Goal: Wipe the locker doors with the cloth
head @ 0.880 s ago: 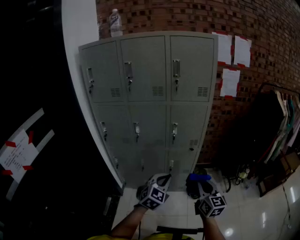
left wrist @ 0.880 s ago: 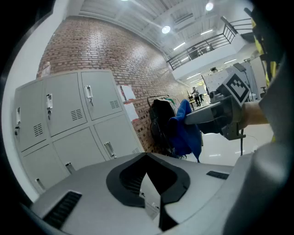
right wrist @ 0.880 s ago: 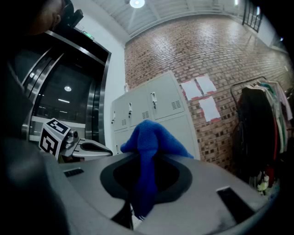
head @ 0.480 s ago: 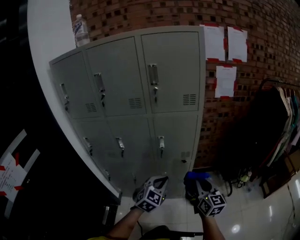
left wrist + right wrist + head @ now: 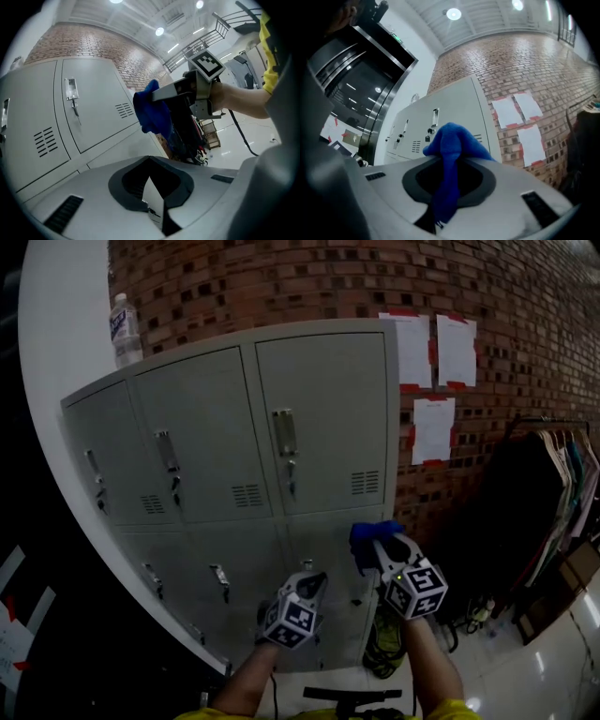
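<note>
The blue cloth (image 5: 373, 532) is pinched in the right gripper (image 5: 380, 549), whose jaws are closed on it. In the right gripper view the cloth (image 5: 450, 140) is seen bunched above the jaws, with only a narrow strip clamped between them. The left gripper (image 5: 314, 583) is held lower, at about 7 o'clock from the right one. Its jaws are brought together and nothing is held between them.

The cloth is placed in front of the grey lockers (image 5: 328, 418), just under the upper right door. Whether the metal is already touched cannot be told.

Several risks are judged from here:
- Because so little fabric is clamped, the cloth could be dragged out of the jaws when it is rubbed hard.
- It could also be caught on the door latch (image 5: 284, 432), at about 11 o'clock from the cloth, where a small lock hangs.
- If the bunch is folded aside, the door could be scraped by the hard jaw tips.
- By a strong push the cabinet could be shaken, and the water bottle (image 5: 122, 329) on its top, at 10 o'clock, could be tipped.
</note>
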The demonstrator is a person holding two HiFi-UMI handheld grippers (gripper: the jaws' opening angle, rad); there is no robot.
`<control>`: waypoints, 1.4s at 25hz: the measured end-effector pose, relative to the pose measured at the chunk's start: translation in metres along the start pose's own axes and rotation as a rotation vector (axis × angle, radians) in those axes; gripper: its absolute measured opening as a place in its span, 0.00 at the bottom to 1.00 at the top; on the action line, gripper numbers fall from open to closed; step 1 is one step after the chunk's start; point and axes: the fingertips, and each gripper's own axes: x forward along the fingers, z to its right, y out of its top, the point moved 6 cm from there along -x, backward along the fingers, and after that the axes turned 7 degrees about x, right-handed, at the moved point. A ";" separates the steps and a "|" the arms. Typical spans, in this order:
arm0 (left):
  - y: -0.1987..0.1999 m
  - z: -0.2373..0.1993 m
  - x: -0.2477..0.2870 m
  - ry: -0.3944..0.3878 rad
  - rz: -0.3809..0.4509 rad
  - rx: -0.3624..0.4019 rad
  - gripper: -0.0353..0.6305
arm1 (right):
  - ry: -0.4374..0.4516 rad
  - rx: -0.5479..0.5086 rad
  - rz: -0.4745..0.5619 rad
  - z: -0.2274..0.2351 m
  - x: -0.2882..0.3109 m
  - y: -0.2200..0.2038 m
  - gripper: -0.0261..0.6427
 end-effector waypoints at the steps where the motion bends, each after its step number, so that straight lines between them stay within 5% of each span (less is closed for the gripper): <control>1: 0.003 -0.007 0.005 0.010 0.012 -0.003 0.06 | 0.002 -0.009 0.011 0.001 0.010 0.010 0.14; 5: 0.011 -0.034 0.020 0.061 0.047 -0.014 0.06 | 0.005 -0.065 0.058 0.015 0.048 0.062 0.14; 13: -0.004 -0.035 0.049 0.082 0.033 -0.091 0.06 | 0.025 -0.133 0.217 0.042 0.132 0.285 0.14; 16: -0.007 -0.034 0.050 0.096 0.032 -0.101 0.06 | 0.005 -0.081 0.247 0.054 0.146 0.335 0.14; 21: -0.021 -0.046 0.041 0.149 -0.008 -0.108 0.06 | 0.118 -0.077 0.244 0.001 0.181 0.327 0.14; 26: -0.022 -0.041 0.044 0.133 -0.038 -0.106 0.06 | 0.378 -0.007 0.171 -0.130 0.248 0.300 0.14; 28: -0.024 -0.037 0.043 0.135 -0.041 -0.115 0.06 | 0.366 -0.067 0.122 -0.152 0.265 0.282 0.14; 31: -0.033 -0.034 0.044 0.122 -0.059 -0.122 0.06 | 0.353 -0.087 0.104 -0.137 0.256 0.275 0.14; 35: -0.033 -0.029 0.055 0.081 -0.040 -0.114 0.06 | 0.243 -0.171 0.240 -0.064 0.184 0.293 0.14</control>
